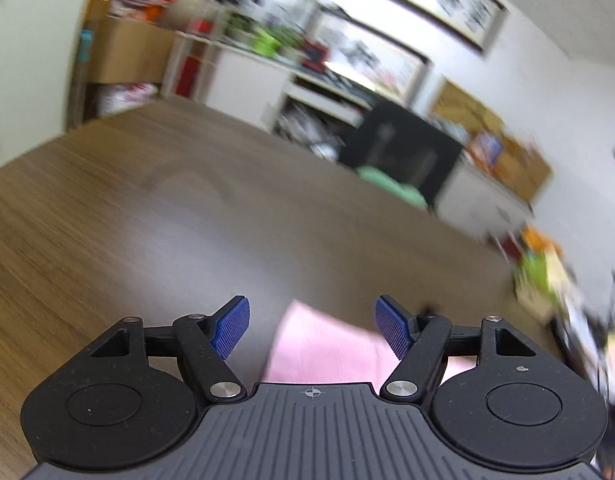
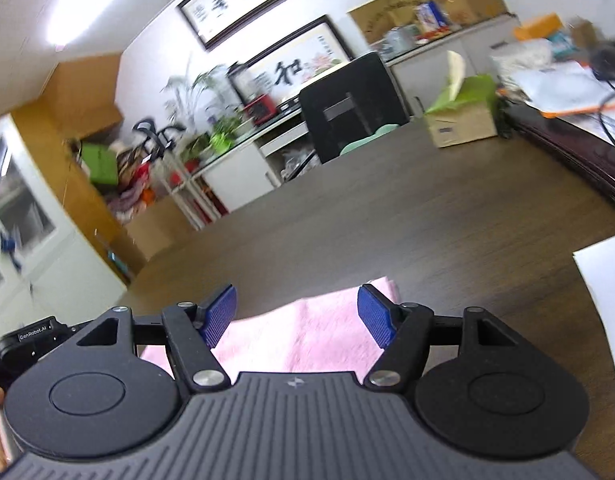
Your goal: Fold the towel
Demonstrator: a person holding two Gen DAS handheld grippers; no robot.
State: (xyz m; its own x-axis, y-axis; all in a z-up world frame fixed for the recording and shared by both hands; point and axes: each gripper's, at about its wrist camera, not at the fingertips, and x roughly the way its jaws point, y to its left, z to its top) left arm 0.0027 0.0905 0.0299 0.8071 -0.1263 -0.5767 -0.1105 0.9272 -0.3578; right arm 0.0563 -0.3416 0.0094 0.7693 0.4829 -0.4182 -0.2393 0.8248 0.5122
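Note:
A pink towel (image 1: 323, 348) lies flat on the brown wooden table (image 1: 187, 208). In the left wrist view its far corner shows between the blue pads; most of it is hidden under the gripper body. My left gripper (image 1: 312, 326) is open and empty above the towel's edge. In the right wrist view the pink towel (image 2: 303, 332) spreads below and between the pads. My right gripper (image 2: 297, 316) is open and empty above it. The left gripper's body (image 2: 27, 340) shows at the far left of that view.
A black chair (image 2: 347, 104) with a green cushion stands at the table's far edge. A white sheet (image 2: 603, 300) lies on the table at the right. A cardboard box (image 2: 463, 120) and a dark laptop (image 2: 567, 152) sit further back right. Shelves and cabinets line the wall.

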